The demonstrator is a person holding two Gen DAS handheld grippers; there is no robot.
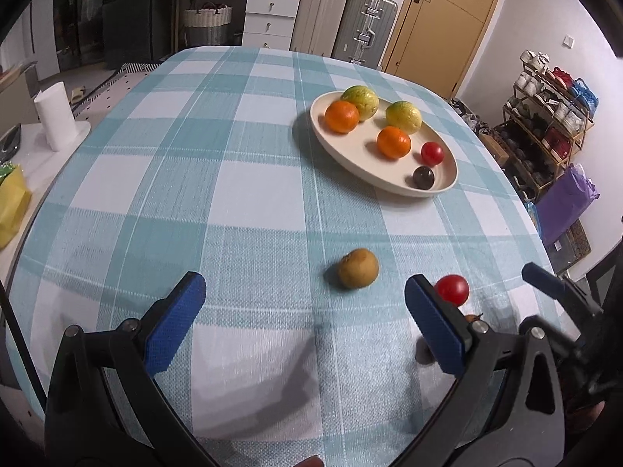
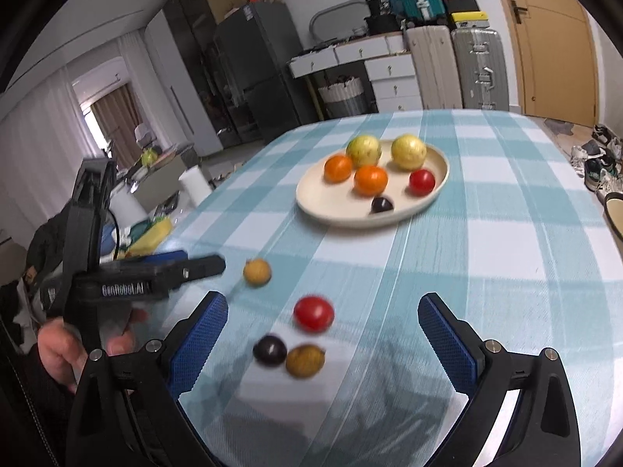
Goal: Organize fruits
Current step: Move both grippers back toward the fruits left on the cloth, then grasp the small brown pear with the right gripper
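Observation:
A cream plate on the checked tablecloth holds two yellow-green fruits, two oranges, a red tomato and a dark plum. Loose on the cloth are a brown round fruit, a red tomato, a dark plum and another brown fruit. My left gripper is open and empty, the brown fruit just ahead of it. My right gripper is open and empty, with the tomato, plum and brown fruit between its fingers.
A white paper roll and a yellow bag stand off the table's left side. Suitcases, drawers and a door are behind the table. A shoe rack is at the right.

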